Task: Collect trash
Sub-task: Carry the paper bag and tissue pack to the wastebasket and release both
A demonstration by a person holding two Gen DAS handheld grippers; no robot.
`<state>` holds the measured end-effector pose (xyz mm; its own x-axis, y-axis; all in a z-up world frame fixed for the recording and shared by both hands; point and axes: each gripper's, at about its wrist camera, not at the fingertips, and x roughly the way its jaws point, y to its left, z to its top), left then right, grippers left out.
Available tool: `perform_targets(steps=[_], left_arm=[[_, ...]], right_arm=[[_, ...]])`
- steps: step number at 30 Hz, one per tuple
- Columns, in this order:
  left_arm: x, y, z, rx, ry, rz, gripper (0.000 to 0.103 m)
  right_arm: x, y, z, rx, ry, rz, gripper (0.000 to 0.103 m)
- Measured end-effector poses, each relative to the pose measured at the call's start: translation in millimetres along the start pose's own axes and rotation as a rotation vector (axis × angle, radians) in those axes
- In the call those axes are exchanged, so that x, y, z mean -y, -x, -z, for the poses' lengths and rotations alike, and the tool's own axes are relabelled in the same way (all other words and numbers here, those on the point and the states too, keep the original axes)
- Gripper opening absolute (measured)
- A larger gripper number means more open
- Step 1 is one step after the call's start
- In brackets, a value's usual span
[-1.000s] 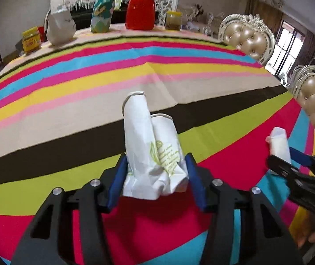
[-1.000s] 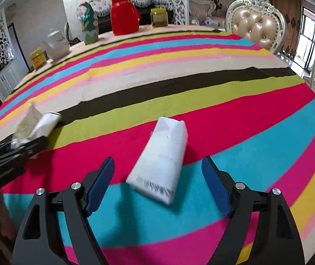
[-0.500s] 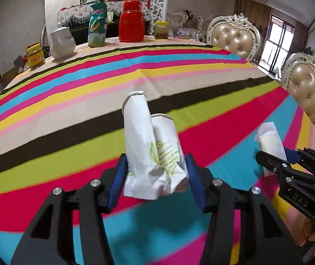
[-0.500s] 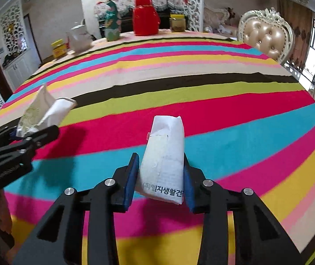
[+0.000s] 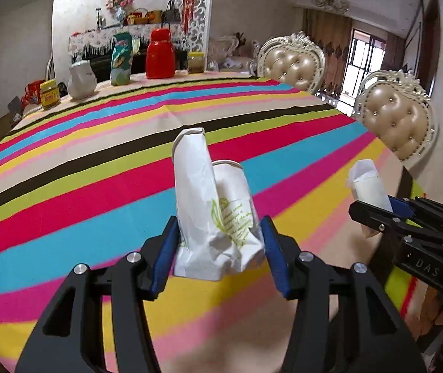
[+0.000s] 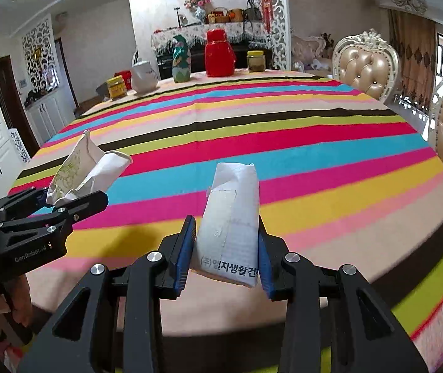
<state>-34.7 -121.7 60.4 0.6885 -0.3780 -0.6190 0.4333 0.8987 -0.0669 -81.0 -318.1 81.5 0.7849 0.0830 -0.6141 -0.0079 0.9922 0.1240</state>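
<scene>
- The left gripper (image 5: 219,242) is closed on crushed white paper cups (image 5: 218,214) with green print; both blue pads (image 5: 167,248) press the crumpled lower ends, and the jaws stand partly apart around them.
- Two flattened cups sit side by side in this grip, rims pointing away from the camera, held clear above the near edge of the striped tablecloth (image 5: 97,168).
- The right gripper (image 6: 226,248) is clamped on a white paper packet (image 6: 232,217) with grey Korean print along its near end. The jaws closed within the last second and are now narrow, pads touching both long sides of the packet.
- The packet tilts upward and away from the camera, off the cloth, over the near table edge.
- In the right wrist view the left gripper (image 6: 75,200) appears at the left with the cups (image 6: 87,171); a hand (image 6: 0,307) grips its handle at the lower left.
- In the left wrist view the right gripper (image 5: 380,214) appears at the right edge with the packet (image 5: 367,183).
- At the far table edge stand a red thermos jug (image 6: 219,54), a white teapot (image 6: 143,76), a green snack bag (image 6: 181,60), a yellow-lidded jar (image 6: 255,60) and a yellow tin (image 6: 116,87).
- Two padded beige chairs (image 5: 293,62) stand along the right side of the table.
</scene>
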Motion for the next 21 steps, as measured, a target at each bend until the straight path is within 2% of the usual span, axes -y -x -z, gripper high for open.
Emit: perform_targets(steps=[6, 11, 21], left_arm=[[27.7, 33.5, 27.5, 0.047, -0.008, 0.016, 0.052], [42.1, 44.5, 38.9, 0.073, -0.026, 0.017, 0.052], [45.2, 49.0, 38.2, 0.095, -0.028, 0.027, 0.052]], right_arm=[[9.2, 34.6, 23.6, 0.044, -0.023, -0.005, 0.036], [14.3, 48.2, 36.3, 0.078, -0.056, 0.005, 0.036], [16.5, 71.0, 47.7, 0.120, -0.046, 0.028, 0.036]])
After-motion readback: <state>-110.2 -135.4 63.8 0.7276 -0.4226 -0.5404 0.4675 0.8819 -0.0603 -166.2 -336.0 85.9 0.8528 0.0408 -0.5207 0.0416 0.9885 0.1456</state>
